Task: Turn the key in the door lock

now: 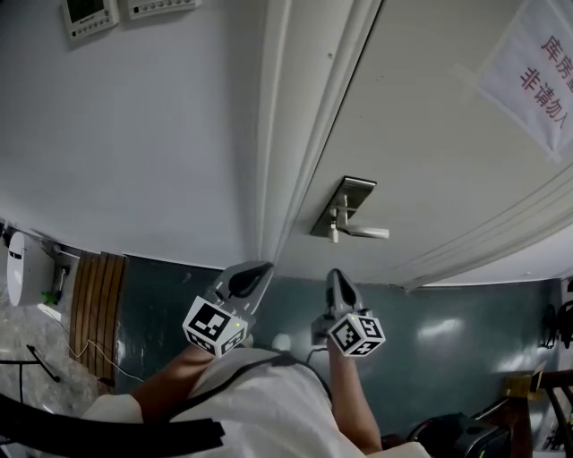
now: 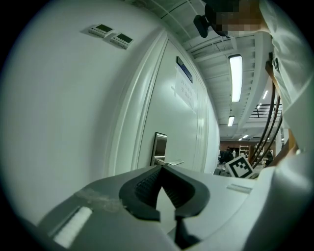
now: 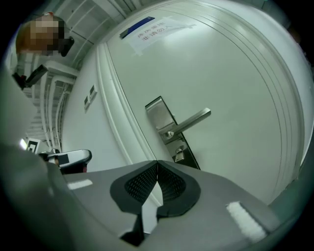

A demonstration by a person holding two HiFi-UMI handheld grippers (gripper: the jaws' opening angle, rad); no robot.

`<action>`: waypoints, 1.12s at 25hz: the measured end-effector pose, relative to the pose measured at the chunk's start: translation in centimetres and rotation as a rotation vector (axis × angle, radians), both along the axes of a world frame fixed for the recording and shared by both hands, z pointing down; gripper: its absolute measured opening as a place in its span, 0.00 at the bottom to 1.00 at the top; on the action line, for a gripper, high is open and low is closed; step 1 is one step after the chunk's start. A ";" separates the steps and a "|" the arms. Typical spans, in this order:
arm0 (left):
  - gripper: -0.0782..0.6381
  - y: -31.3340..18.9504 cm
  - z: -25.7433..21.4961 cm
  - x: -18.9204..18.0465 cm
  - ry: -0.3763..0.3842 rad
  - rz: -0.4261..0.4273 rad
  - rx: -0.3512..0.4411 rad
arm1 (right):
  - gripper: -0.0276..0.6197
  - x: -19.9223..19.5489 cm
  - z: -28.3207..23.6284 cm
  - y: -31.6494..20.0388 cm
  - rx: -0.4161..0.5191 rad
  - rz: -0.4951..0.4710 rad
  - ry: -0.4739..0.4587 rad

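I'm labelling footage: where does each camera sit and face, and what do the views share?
Head view: on the head, looking steeply down at the door, left gripper, right gripper and forearms.
Left gripper view: rides that gripper, faces along the door past shut jaws; sleeve at right.
Right gripper view: faces the lever handle past shut jaws; left gripper at left.
Shared: the lever handle.

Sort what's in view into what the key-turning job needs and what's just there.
For the job: key, lock plate, door, right gripper, left gripper.
Just there: lever handle, paper notice, wall panels.
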State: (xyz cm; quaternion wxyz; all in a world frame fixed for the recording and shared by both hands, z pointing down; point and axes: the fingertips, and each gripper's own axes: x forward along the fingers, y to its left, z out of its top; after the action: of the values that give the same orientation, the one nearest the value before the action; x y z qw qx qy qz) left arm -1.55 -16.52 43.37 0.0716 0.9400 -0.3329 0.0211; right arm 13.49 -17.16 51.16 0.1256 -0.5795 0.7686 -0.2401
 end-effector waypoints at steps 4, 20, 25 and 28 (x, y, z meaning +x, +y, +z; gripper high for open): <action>0.12 0.2 0.5 1.3 0.013 -0.004 -0.018 | 0.06 1.0 0.7 -1.6 -0.002 -0.002 -0.096; 0.12 0.4 0.9 3.0 -0.038 -0.030 -0.017 | 0.22 3.1 4.0 -6.9 -0.056 0.019 -0.520; 0.12 0.4 1.1 2.7 -0.043 -0.046 -0.020 | 0.27 3.6 4.9 -7.8 -0.081 0.037 -0.541; 0.12 0.3 1.2 2.5 -0.048 -0.053 -0.023 | 0.27 3.6 5.2 -8.3 -0.076 0.036 -0.565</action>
State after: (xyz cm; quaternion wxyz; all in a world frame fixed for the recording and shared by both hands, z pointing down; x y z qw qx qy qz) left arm 1.00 -16.22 44.56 0.0749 0.9292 -0.3591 0.0453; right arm 17.10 -25.51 56.39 0.3174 -0.5076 0.6830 -0.4185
